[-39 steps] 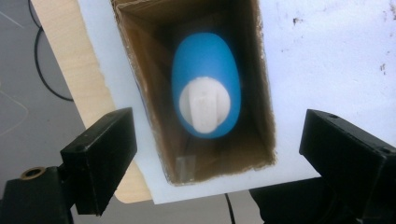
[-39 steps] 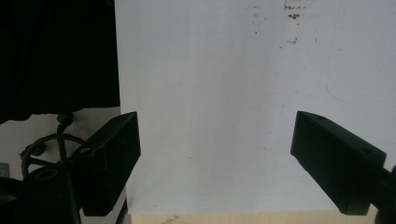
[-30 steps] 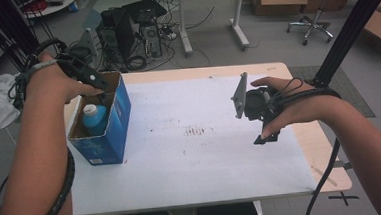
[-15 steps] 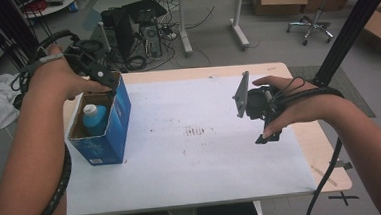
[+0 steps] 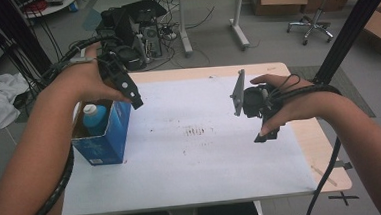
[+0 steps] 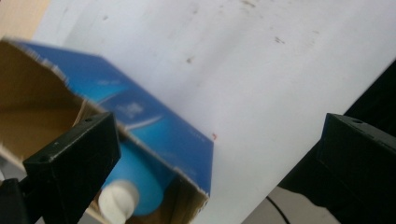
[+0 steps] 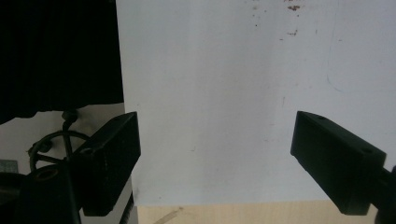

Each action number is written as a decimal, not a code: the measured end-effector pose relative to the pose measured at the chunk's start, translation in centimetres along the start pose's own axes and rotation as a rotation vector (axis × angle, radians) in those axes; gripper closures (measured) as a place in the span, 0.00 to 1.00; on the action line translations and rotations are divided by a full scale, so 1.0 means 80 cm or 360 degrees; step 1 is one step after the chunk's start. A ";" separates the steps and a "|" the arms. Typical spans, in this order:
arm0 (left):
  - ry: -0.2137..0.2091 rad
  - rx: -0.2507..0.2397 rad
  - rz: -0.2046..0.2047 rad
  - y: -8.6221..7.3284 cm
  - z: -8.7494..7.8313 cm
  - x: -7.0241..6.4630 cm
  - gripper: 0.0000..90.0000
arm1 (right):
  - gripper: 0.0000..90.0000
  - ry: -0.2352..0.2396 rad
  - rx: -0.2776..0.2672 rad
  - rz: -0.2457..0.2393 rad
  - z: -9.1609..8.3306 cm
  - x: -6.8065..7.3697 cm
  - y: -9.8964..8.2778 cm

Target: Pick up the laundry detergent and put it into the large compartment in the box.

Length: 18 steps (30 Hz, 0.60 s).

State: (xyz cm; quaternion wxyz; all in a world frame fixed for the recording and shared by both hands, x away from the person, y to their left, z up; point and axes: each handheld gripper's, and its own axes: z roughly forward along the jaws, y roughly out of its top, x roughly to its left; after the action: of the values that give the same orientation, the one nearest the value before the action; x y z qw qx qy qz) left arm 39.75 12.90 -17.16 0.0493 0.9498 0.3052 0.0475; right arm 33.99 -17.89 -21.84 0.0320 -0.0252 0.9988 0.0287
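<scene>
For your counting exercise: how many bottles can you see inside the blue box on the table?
1. A blue bottle with a white cap stands in the open blue box at the table's left edge, below the left gripper. The box walls may hide more.

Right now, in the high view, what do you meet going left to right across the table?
Blue box with a bottle in it → left gripper → reddish stains on the white tabletop → right gripper.
</scene>
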 end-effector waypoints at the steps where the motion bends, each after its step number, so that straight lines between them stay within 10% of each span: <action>1: 0.0000 0.0000 0.0000 0.000 0.000 0.000 0.00 | 0.18 0.0000 0.0000 0.0000 0.000 0.000 0.000; 18: -0.0077 0.0108 0.0539 0.023 0.038 -0.049 0.00 | 0.18 0.0015 0.0025 0.0009 0.001 -0.008 0.005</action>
State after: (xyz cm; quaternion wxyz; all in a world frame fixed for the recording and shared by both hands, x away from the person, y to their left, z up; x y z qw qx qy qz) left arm 38.04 8.91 -20.18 0.0157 0.9897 0.1409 0.0219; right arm 34.61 -17.46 -21.86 0.0275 -0.0224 0.9992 0.0208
